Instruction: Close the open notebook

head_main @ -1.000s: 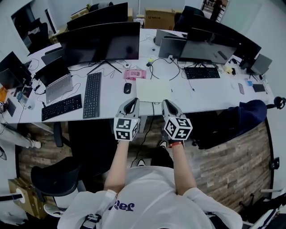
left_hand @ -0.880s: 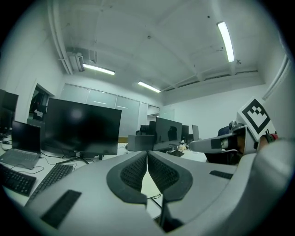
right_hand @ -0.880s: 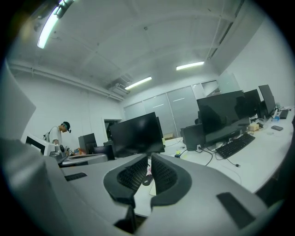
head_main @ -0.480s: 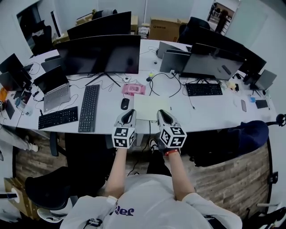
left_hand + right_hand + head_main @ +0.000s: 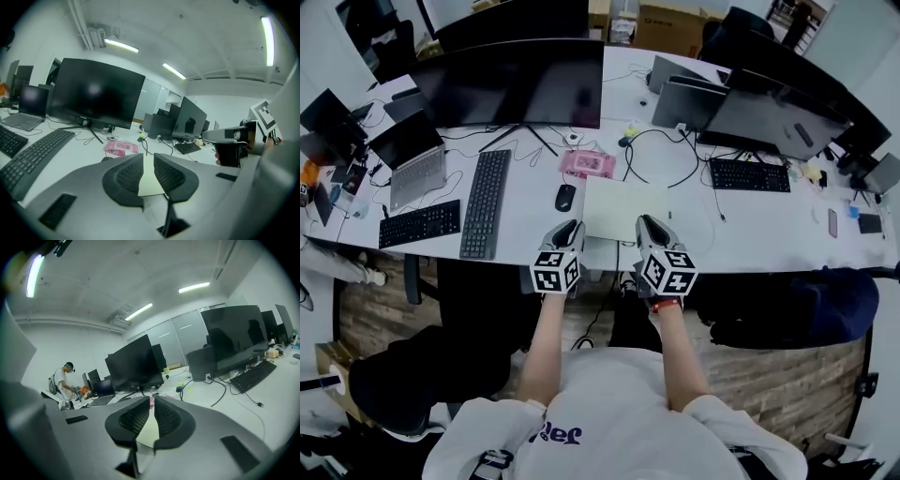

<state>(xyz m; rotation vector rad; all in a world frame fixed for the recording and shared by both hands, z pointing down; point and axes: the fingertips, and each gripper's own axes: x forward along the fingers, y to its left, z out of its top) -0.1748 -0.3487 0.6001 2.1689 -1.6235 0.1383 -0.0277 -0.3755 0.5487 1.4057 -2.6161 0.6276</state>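
The open notebook [image 5: 623,208] lies flat on the white desk [image 5: 750,225], just above the middle of the head view, right of a black mouse [image 5: 565,197] and below a pink case [image 5: 587,163]. Both grippers point at its near edge. The left gripper [image 5: 572,226] has its jaws slightly apart, having just been opening, with nothing between them. The right gripper [image 5: 646,221] has its jaws together at the tips, empty
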